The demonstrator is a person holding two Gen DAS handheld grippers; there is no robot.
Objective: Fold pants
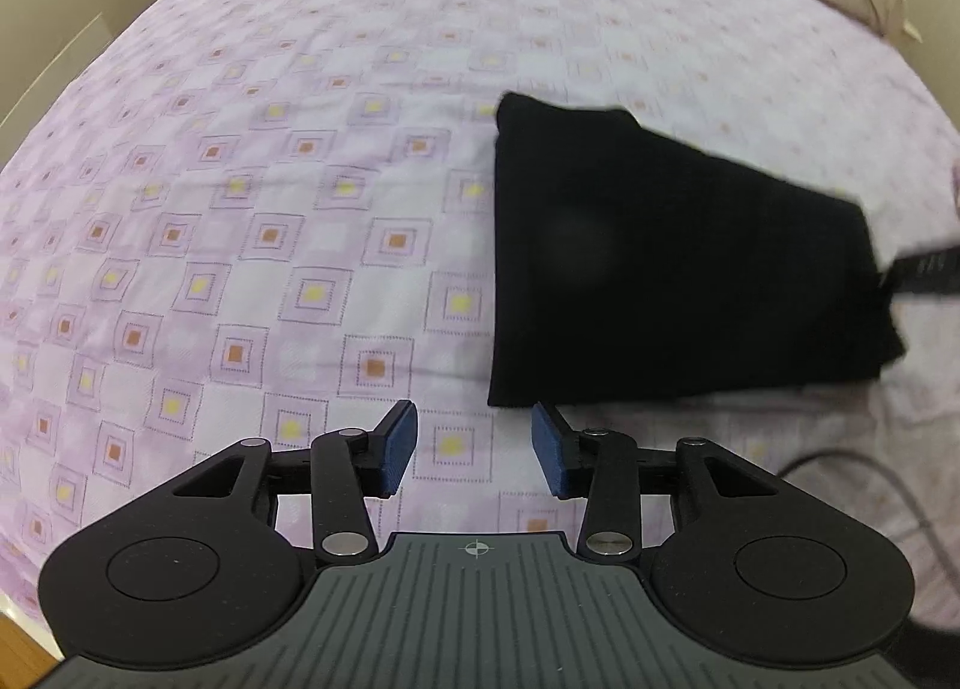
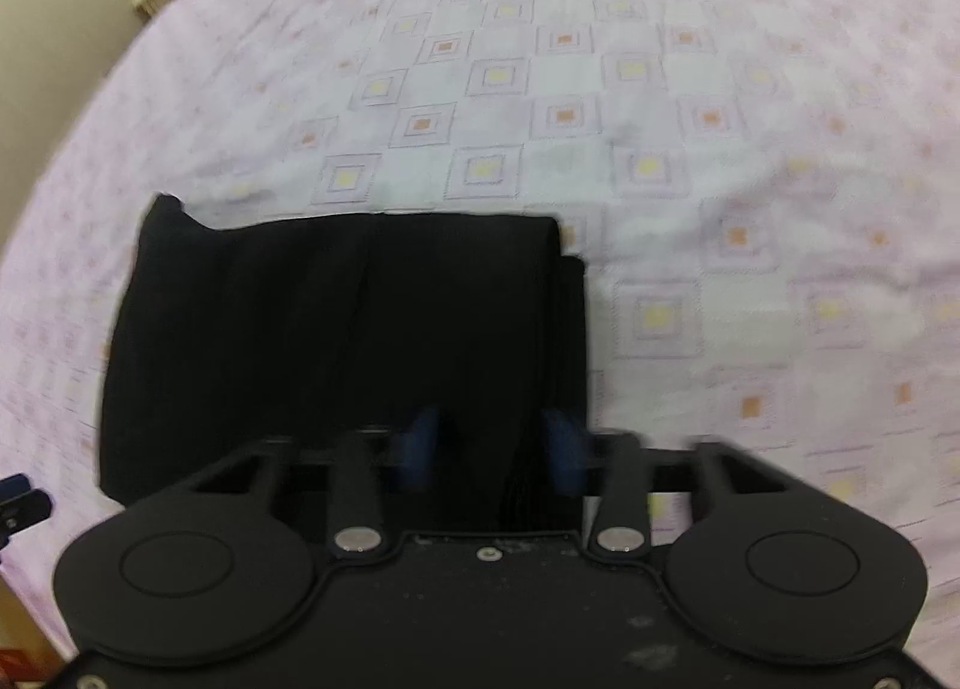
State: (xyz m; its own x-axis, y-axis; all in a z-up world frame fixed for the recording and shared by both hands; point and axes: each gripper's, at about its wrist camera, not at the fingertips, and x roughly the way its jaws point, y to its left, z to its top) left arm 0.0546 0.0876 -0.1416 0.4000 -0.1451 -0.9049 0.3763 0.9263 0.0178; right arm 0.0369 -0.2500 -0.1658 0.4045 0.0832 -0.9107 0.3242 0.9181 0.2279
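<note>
blue-padded left gripper [image 1: 474, 452] we hold open, empty, just near-left of black pants [image 1: 660, 263]. right gripper [image 2: 497, 449] open too w/ pads over pants' near edge. pants folded on lilac bedspread [image 1: 270, 179].

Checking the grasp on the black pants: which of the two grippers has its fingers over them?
The right gripper: its open fingers straddle the pants. The left gripper is open over bare bedspread.

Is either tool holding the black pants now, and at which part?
Neither. The left tool is open over the bedspread, beside the folded pants. The right tool is open above their near edge.
</note>
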